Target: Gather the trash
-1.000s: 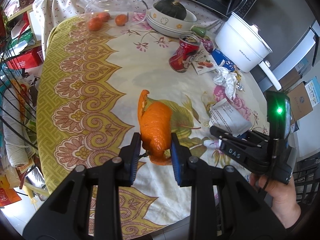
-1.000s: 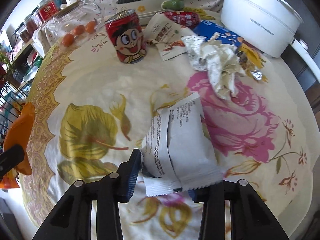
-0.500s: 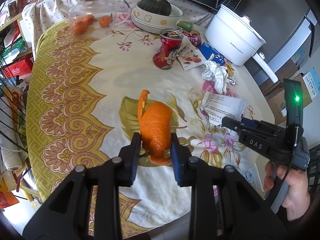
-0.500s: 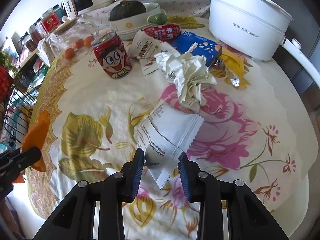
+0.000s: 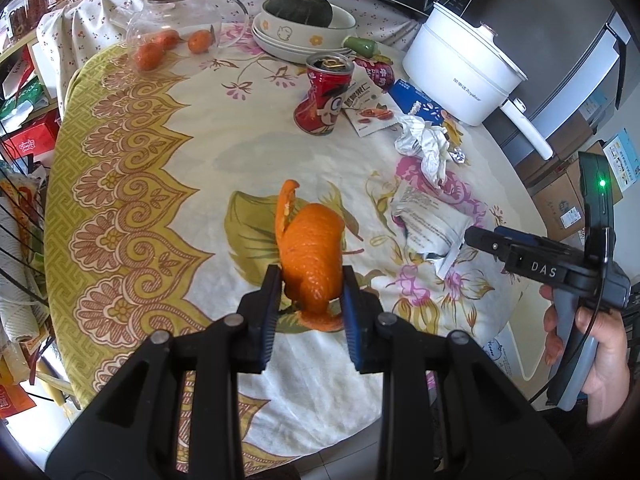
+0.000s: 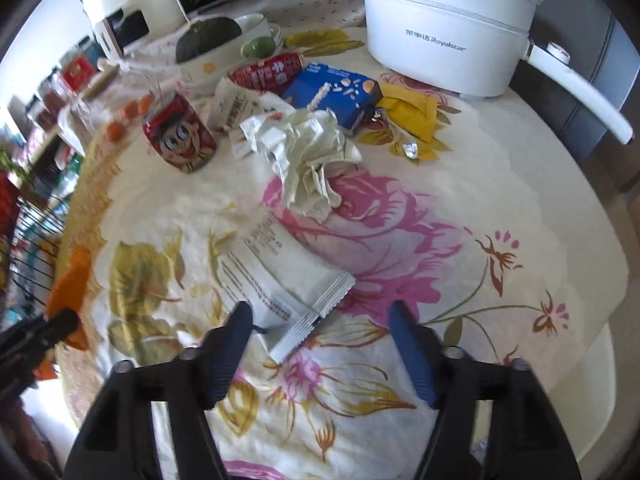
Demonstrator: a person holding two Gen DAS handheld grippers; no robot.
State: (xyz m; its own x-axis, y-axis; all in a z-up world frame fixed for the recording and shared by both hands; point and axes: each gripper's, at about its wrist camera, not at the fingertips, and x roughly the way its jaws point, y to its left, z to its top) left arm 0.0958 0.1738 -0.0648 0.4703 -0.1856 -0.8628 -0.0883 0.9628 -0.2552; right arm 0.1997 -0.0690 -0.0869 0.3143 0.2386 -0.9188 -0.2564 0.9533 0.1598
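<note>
My left gripper (image 5: 308, 300) is shut on an orange peel (image 5: 312, 248) and holds it above the floral tablecloth (image 5: 160, 168). My right gripper (image 6: 320, 320) is open just in front of a white snack wrapper (image 6: 276, 272), which lies on the cloth between the fingers' line; it also shows in the left wrist view (image 5: 432, 220). Crumpled white paper (image 6: 304, 152), a red can (image 6: 180, 136), a blue carton (image 6: 336, 92), a yellow packet (image 6: 408, 112) and a red pouch (image 6: 268, 72) lie further back.
A white electric pot (image 6: 448, 24) with a long handle stands at the back right. A bowl with a green squash (image 5: 300, 12) and a glass jar with oranges (image 5: 180, 20) stand at the back. Wire rack at the left edge (image 5: 16, 208).
My right gripper opened, let the white wrapper drop back on the cloth, and drew back. My left gripper still holds the peel and has pulled back a little.
</note>
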